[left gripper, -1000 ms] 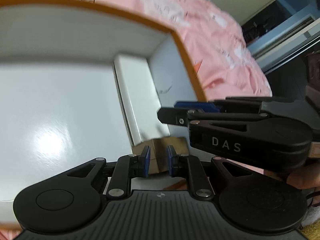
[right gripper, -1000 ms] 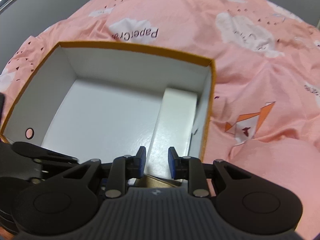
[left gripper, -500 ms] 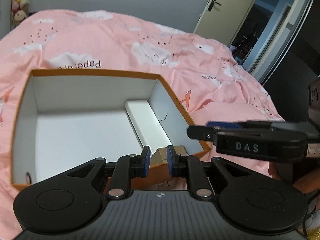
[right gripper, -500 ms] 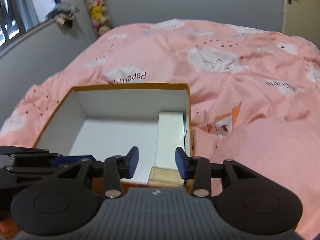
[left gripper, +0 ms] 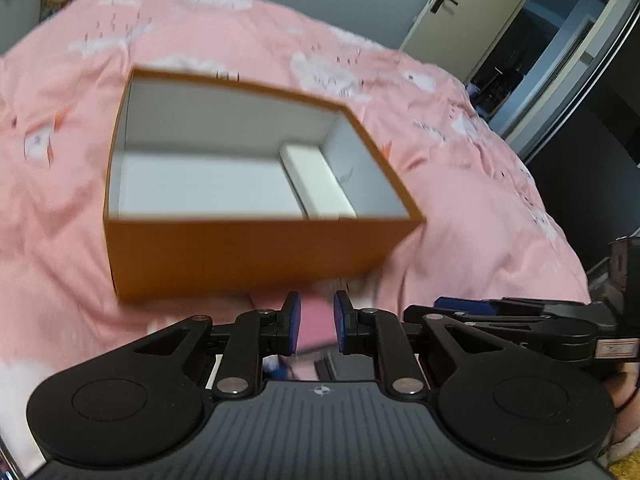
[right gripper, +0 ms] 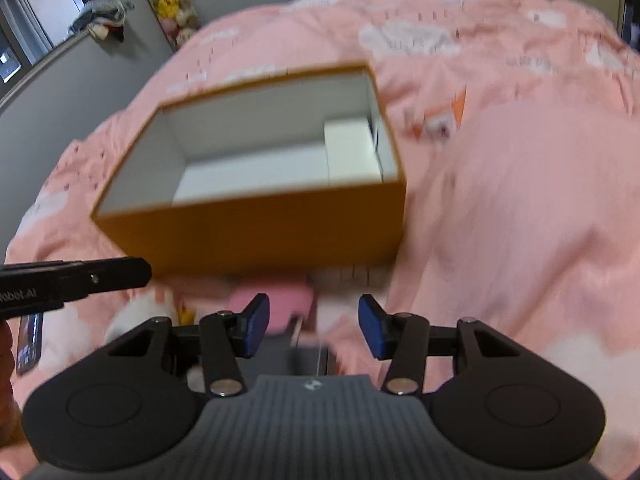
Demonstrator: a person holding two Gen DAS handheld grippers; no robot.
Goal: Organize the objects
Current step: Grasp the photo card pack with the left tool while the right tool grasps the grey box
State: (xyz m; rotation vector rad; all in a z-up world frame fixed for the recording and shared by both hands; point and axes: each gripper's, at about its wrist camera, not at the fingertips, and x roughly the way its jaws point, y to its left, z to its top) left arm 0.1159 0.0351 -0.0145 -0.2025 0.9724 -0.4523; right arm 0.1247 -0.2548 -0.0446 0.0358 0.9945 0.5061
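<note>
An orange box (left gripper: 248, 252) with a white inside sits on the pink bed; it also shows in the right wrist view (right gripper: 256, 232). A flat white box (left gripper: 320, 180) lies inside along its right wall, also in the right wrist view (right gripper: 352, 148). My left gripper (left gripper: 316, 322) is open by a narrow gap, empty, in front of the orange box. My right gripper (right gripper: 314, 328) is open wide and empty, over a blurred pink object (right gripper: 276, 304) on the bed. The right gripper shows side-on in the left wrist view (left gripper: 460, 304).
The pink cloud-print duvet (left gripper: 460, 200) covers the bed. A phone (right gripper: 28, 344) lies at the left edge. A white soft object (right gripper: 136, 316) lies by the pink one. An open door (left gripper: 520, 40) is at the far right, plush toys (right gripper: 172, 4) on a far shelf.
Both grippers have pulled back out of the orange box toward the bed's near side. The right gripper has opened wider. The small tan box seen between the fingers is out of sight.
</note>
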